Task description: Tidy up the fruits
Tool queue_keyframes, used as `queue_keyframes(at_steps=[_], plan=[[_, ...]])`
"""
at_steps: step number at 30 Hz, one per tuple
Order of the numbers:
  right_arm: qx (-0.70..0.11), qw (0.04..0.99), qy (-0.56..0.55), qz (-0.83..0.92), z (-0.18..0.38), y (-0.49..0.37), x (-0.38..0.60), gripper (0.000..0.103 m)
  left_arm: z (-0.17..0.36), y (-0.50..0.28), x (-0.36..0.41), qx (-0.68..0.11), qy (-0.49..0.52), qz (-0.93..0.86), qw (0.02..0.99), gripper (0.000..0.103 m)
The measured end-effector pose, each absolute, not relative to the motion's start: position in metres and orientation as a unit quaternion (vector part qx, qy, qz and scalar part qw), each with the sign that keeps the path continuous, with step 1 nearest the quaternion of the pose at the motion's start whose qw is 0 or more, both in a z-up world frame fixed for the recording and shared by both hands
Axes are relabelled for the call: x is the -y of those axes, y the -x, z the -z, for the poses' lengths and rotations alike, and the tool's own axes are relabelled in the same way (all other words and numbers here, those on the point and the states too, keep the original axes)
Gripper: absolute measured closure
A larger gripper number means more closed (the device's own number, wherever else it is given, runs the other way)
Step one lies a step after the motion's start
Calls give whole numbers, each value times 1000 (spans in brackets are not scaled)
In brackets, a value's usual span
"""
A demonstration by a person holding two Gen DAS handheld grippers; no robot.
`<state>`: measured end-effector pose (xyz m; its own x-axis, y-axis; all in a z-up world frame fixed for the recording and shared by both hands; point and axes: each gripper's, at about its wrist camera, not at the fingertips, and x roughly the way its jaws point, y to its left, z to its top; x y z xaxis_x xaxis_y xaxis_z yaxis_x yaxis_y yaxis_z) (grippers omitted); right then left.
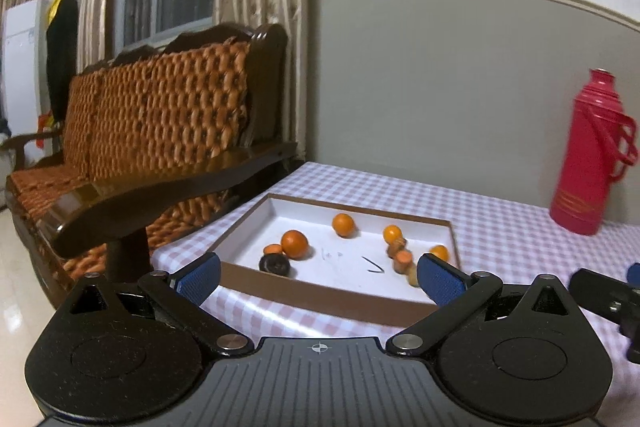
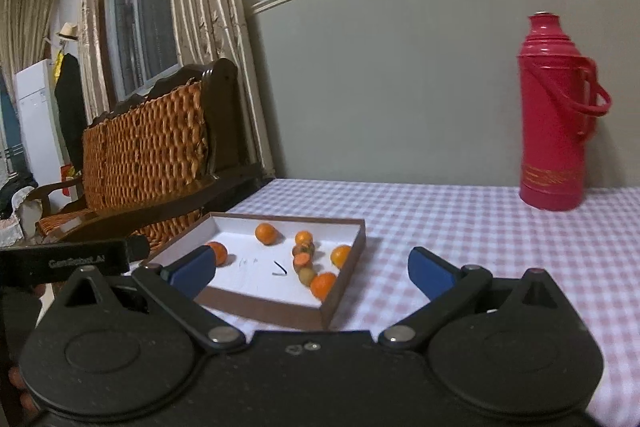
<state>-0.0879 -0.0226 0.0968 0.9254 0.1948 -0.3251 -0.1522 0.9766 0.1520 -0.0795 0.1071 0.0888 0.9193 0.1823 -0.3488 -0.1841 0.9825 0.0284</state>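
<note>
A shallow brown box with a white floor (image 1: 320, 297) (image 2: 352, 251) lies on the checked tablecloth. Inside it are several small oranges (image 1: 295, 244) (image 2: 266, 233), a dark round fruit (image 1: 274, 264) at the front left, and a cluster of small mixed fruits (image 1: 400, 253) (image 2: 304, 259) towards the right side. My left gripper (image 1: 318, 277) is open and empty, just in front of the box's near wall. My right gripper (image 2: 310, 269) is open and empty, in front of the box's near right corner.
A tall red thermos (image 1: 592, 151) (image 2: 556, 111) stands at the back right of the table by the grey wall. A wooden sofa with woven cushions (image 1: 160, 115) (image 2: 148, 155) stands left of the table. The right gripper's body (image 1: 604, 297) shows at the left view's right edge.
</note>
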Motion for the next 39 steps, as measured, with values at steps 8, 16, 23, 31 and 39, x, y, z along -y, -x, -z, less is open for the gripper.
queue_keyframes(at_steps=[8,16,23,31,39], plan=[[-173,980,-59,-83,-106,113,20,6,-92,116,-95,-175,-22,-78,981,0],[-170,981,-67,-64,-106,113,18,6,-97,120,-102,-176,-5,-83,981,0],[-163,982,-68,-63,-107,112,14,6,-97,121,-110,-161,8,-91,983,0],[-169,982,-66,-62,-105,110,11,6,-93,120,-112,-164,10,-95,982,0],[-171,981,-67,-63,-102,108,7,6,-91,120,-113,-165,9,-93,982,0]])
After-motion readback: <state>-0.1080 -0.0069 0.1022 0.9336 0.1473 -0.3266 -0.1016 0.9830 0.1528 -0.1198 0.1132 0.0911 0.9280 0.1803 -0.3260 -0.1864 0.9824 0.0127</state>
